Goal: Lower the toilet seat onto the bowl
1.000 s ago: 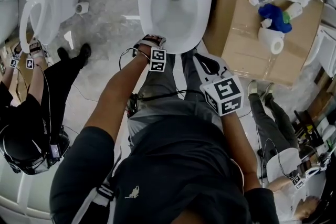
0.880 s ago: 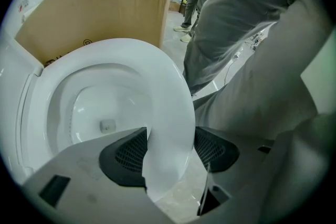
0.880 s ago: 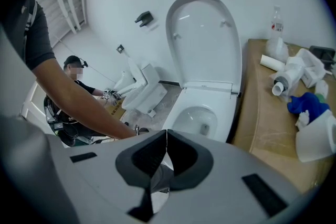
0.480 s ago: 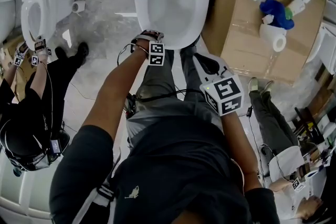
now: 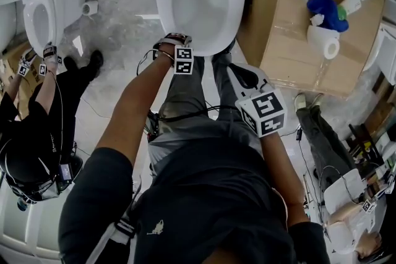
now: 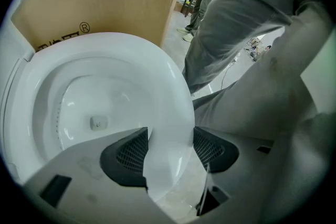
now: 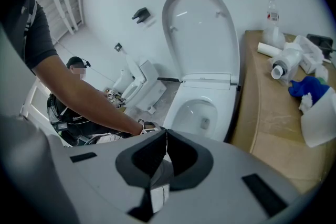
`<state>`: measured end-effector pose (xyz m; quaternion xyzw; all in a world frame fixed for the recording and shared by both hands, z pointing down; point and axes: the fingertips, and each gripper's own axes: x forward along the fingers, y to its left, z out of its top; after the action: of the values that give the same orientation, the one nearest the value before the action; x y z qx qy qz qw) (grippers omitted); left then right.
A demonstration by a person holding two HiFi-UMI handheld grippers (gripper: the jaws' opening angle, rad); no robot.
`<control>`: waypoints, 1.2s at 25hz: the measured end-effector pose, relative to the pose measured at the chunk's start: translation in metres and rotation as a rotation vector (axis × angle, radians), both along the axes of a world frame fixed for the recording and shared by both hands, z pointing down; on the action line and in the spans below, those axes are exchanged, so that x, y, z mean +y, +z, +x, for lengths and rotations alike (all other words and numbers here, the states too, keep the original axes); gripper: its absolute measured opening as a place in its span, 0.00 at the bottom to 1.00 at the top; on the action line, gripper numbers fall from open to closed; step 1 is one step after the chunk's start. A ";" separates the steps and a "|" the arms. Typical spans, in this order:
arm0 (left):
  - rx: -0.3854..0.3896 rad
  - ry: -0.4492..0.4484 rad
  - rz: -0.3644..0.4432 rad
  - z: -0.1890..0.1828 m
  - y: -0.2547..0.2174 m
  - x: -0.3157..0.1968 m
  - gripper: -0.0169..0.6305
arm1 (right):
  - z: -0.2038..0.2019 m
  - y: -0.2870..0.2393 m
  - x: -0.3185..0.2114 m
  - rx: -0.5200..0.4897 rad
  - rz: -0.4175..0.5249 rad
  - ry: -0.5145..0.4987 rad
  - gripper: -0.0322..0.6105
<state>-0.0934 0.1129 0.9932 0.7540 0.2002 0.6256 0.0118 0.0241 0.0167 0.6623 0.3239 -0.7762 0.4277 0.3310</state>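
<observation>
Where mottled grey floor (image 5: pixel 117 18) shows, cardboard box (image 5: pixel 288 34) flanks toilet (image 5: pixel 162 3).

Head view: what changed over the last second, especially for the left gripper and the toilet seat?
Very little. The left gripper and the toilet seat slid slightly up the frame together, so the head probably moved. Its fingers still hold the seat's front edge, and the seat lies down throughout. The right gripper stays back, shut and empty.
</observation>
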 end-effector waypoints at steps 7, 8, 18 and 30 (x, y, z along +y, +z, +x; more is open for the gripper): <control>0.021 0.000 -0.014 0.000 0.005 0.000 0.44 | -0.002 0.009 0.002 0.000 -0.017 0.004 0.06; 0.023 -0.002 -0.013 0.001 0.004 -0.001 0.44 | -0.003 0.009 0.000 0.000 -0.017 0.004 0.06; 0.048 -0.217 -0.177 0.003 -0.037 -0.019 0.47 | -0.020 -0.020 -0.032 -0.012 0.048 -0.039 0.06; 0.193 -0.700 0.028 -0.037 -0.161 -0.131 0.05 | -0.057 -0.088 -0.051 -0.096 0.121 -0.119 0.06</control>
<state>-0.1301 -0.0177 0.8321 0.8324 -0.0784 0.5123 0.1962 -0.0333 -0.0341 0.5742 0.2758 -0.8334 0.3746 0.2982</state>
